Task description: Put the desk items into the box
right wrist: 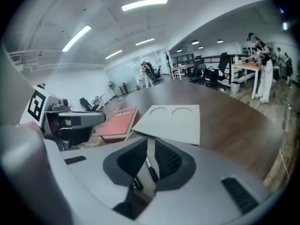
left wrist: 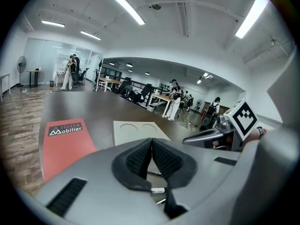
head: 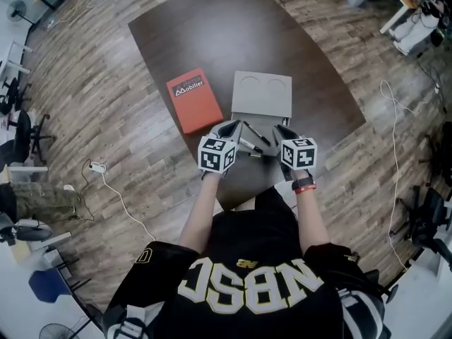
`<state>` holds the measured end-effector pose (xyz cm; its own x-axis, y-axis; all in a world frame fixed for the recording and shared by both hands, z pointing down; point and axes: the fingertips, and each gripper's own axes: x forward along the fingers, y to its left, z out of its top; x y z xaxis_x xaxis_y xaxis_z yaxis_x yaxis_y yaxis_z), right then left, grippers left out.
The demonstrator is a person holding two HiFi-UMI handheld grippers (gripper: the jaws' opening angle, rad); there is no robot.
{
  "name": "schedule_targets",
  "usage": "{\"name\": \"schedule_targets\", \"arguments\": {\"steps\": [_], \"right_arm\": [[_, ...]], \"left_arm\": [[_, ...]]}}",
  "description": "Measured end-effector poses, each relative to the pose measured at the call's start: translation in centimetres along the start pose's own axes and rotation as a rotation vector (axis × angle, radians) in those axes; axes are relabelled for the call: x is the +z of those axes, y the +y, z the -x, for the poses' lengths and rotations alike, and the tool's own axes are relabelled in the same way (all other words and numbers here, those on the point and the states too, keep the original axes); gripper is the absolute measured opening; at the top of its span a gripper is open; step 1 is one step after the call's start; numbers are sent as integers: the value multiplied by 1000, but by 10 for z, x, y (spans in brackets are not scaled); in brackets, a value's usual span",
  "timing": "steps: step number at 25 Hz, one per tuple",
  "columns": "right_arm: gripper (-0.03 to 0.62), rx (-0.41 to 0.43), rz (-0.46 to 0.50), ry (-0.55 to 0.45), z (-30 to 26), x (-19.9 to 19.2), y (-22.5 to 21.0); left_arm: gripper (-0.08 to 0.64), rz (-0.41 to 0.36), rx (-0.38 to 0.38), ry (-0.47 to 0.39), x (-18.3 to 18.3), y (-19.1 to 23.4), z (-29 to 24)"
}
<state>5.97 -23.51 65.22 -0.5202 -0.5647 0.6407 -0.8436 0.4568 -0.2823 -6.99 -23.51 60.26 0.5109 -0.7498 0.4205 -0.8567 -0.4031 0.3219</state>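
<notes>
So the black pen (right wrist: 150,168) is what matters here. It's lying near the table's (head: 212,41) near edge, just short of the grey box (head: 261,94). It sits straight under the right gripper (right wrist: 150,144), running slantwise, roughly along that claw's line rather than across it. The right jaws are slightly apart with the pen in the gap, and as far as I can see they're not pinching it. The left gripper (left wrist: 151,142) is pressed together and empty. I'd say the right hand's closer.
</notes>
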Motion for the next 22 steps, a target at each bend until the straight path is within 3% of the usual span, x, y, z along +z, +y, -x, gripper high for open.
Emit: {"name": "schedule_targets", "arguments": {"steps": [11, 18, 22], "right_arm": [[23, -124, 20, -251, 78, 54, 0], [8, -193, 58, -441, 136, 85, 13], [8, -234, 71, -514, 160, 95, 19]], "left_arm": [[17, -90, -68, -151, 68, -38, 19], [16, -150, -74, -291, 112, -63, 59], [15, -216, -62, -321, 117, -74, 72]]}}
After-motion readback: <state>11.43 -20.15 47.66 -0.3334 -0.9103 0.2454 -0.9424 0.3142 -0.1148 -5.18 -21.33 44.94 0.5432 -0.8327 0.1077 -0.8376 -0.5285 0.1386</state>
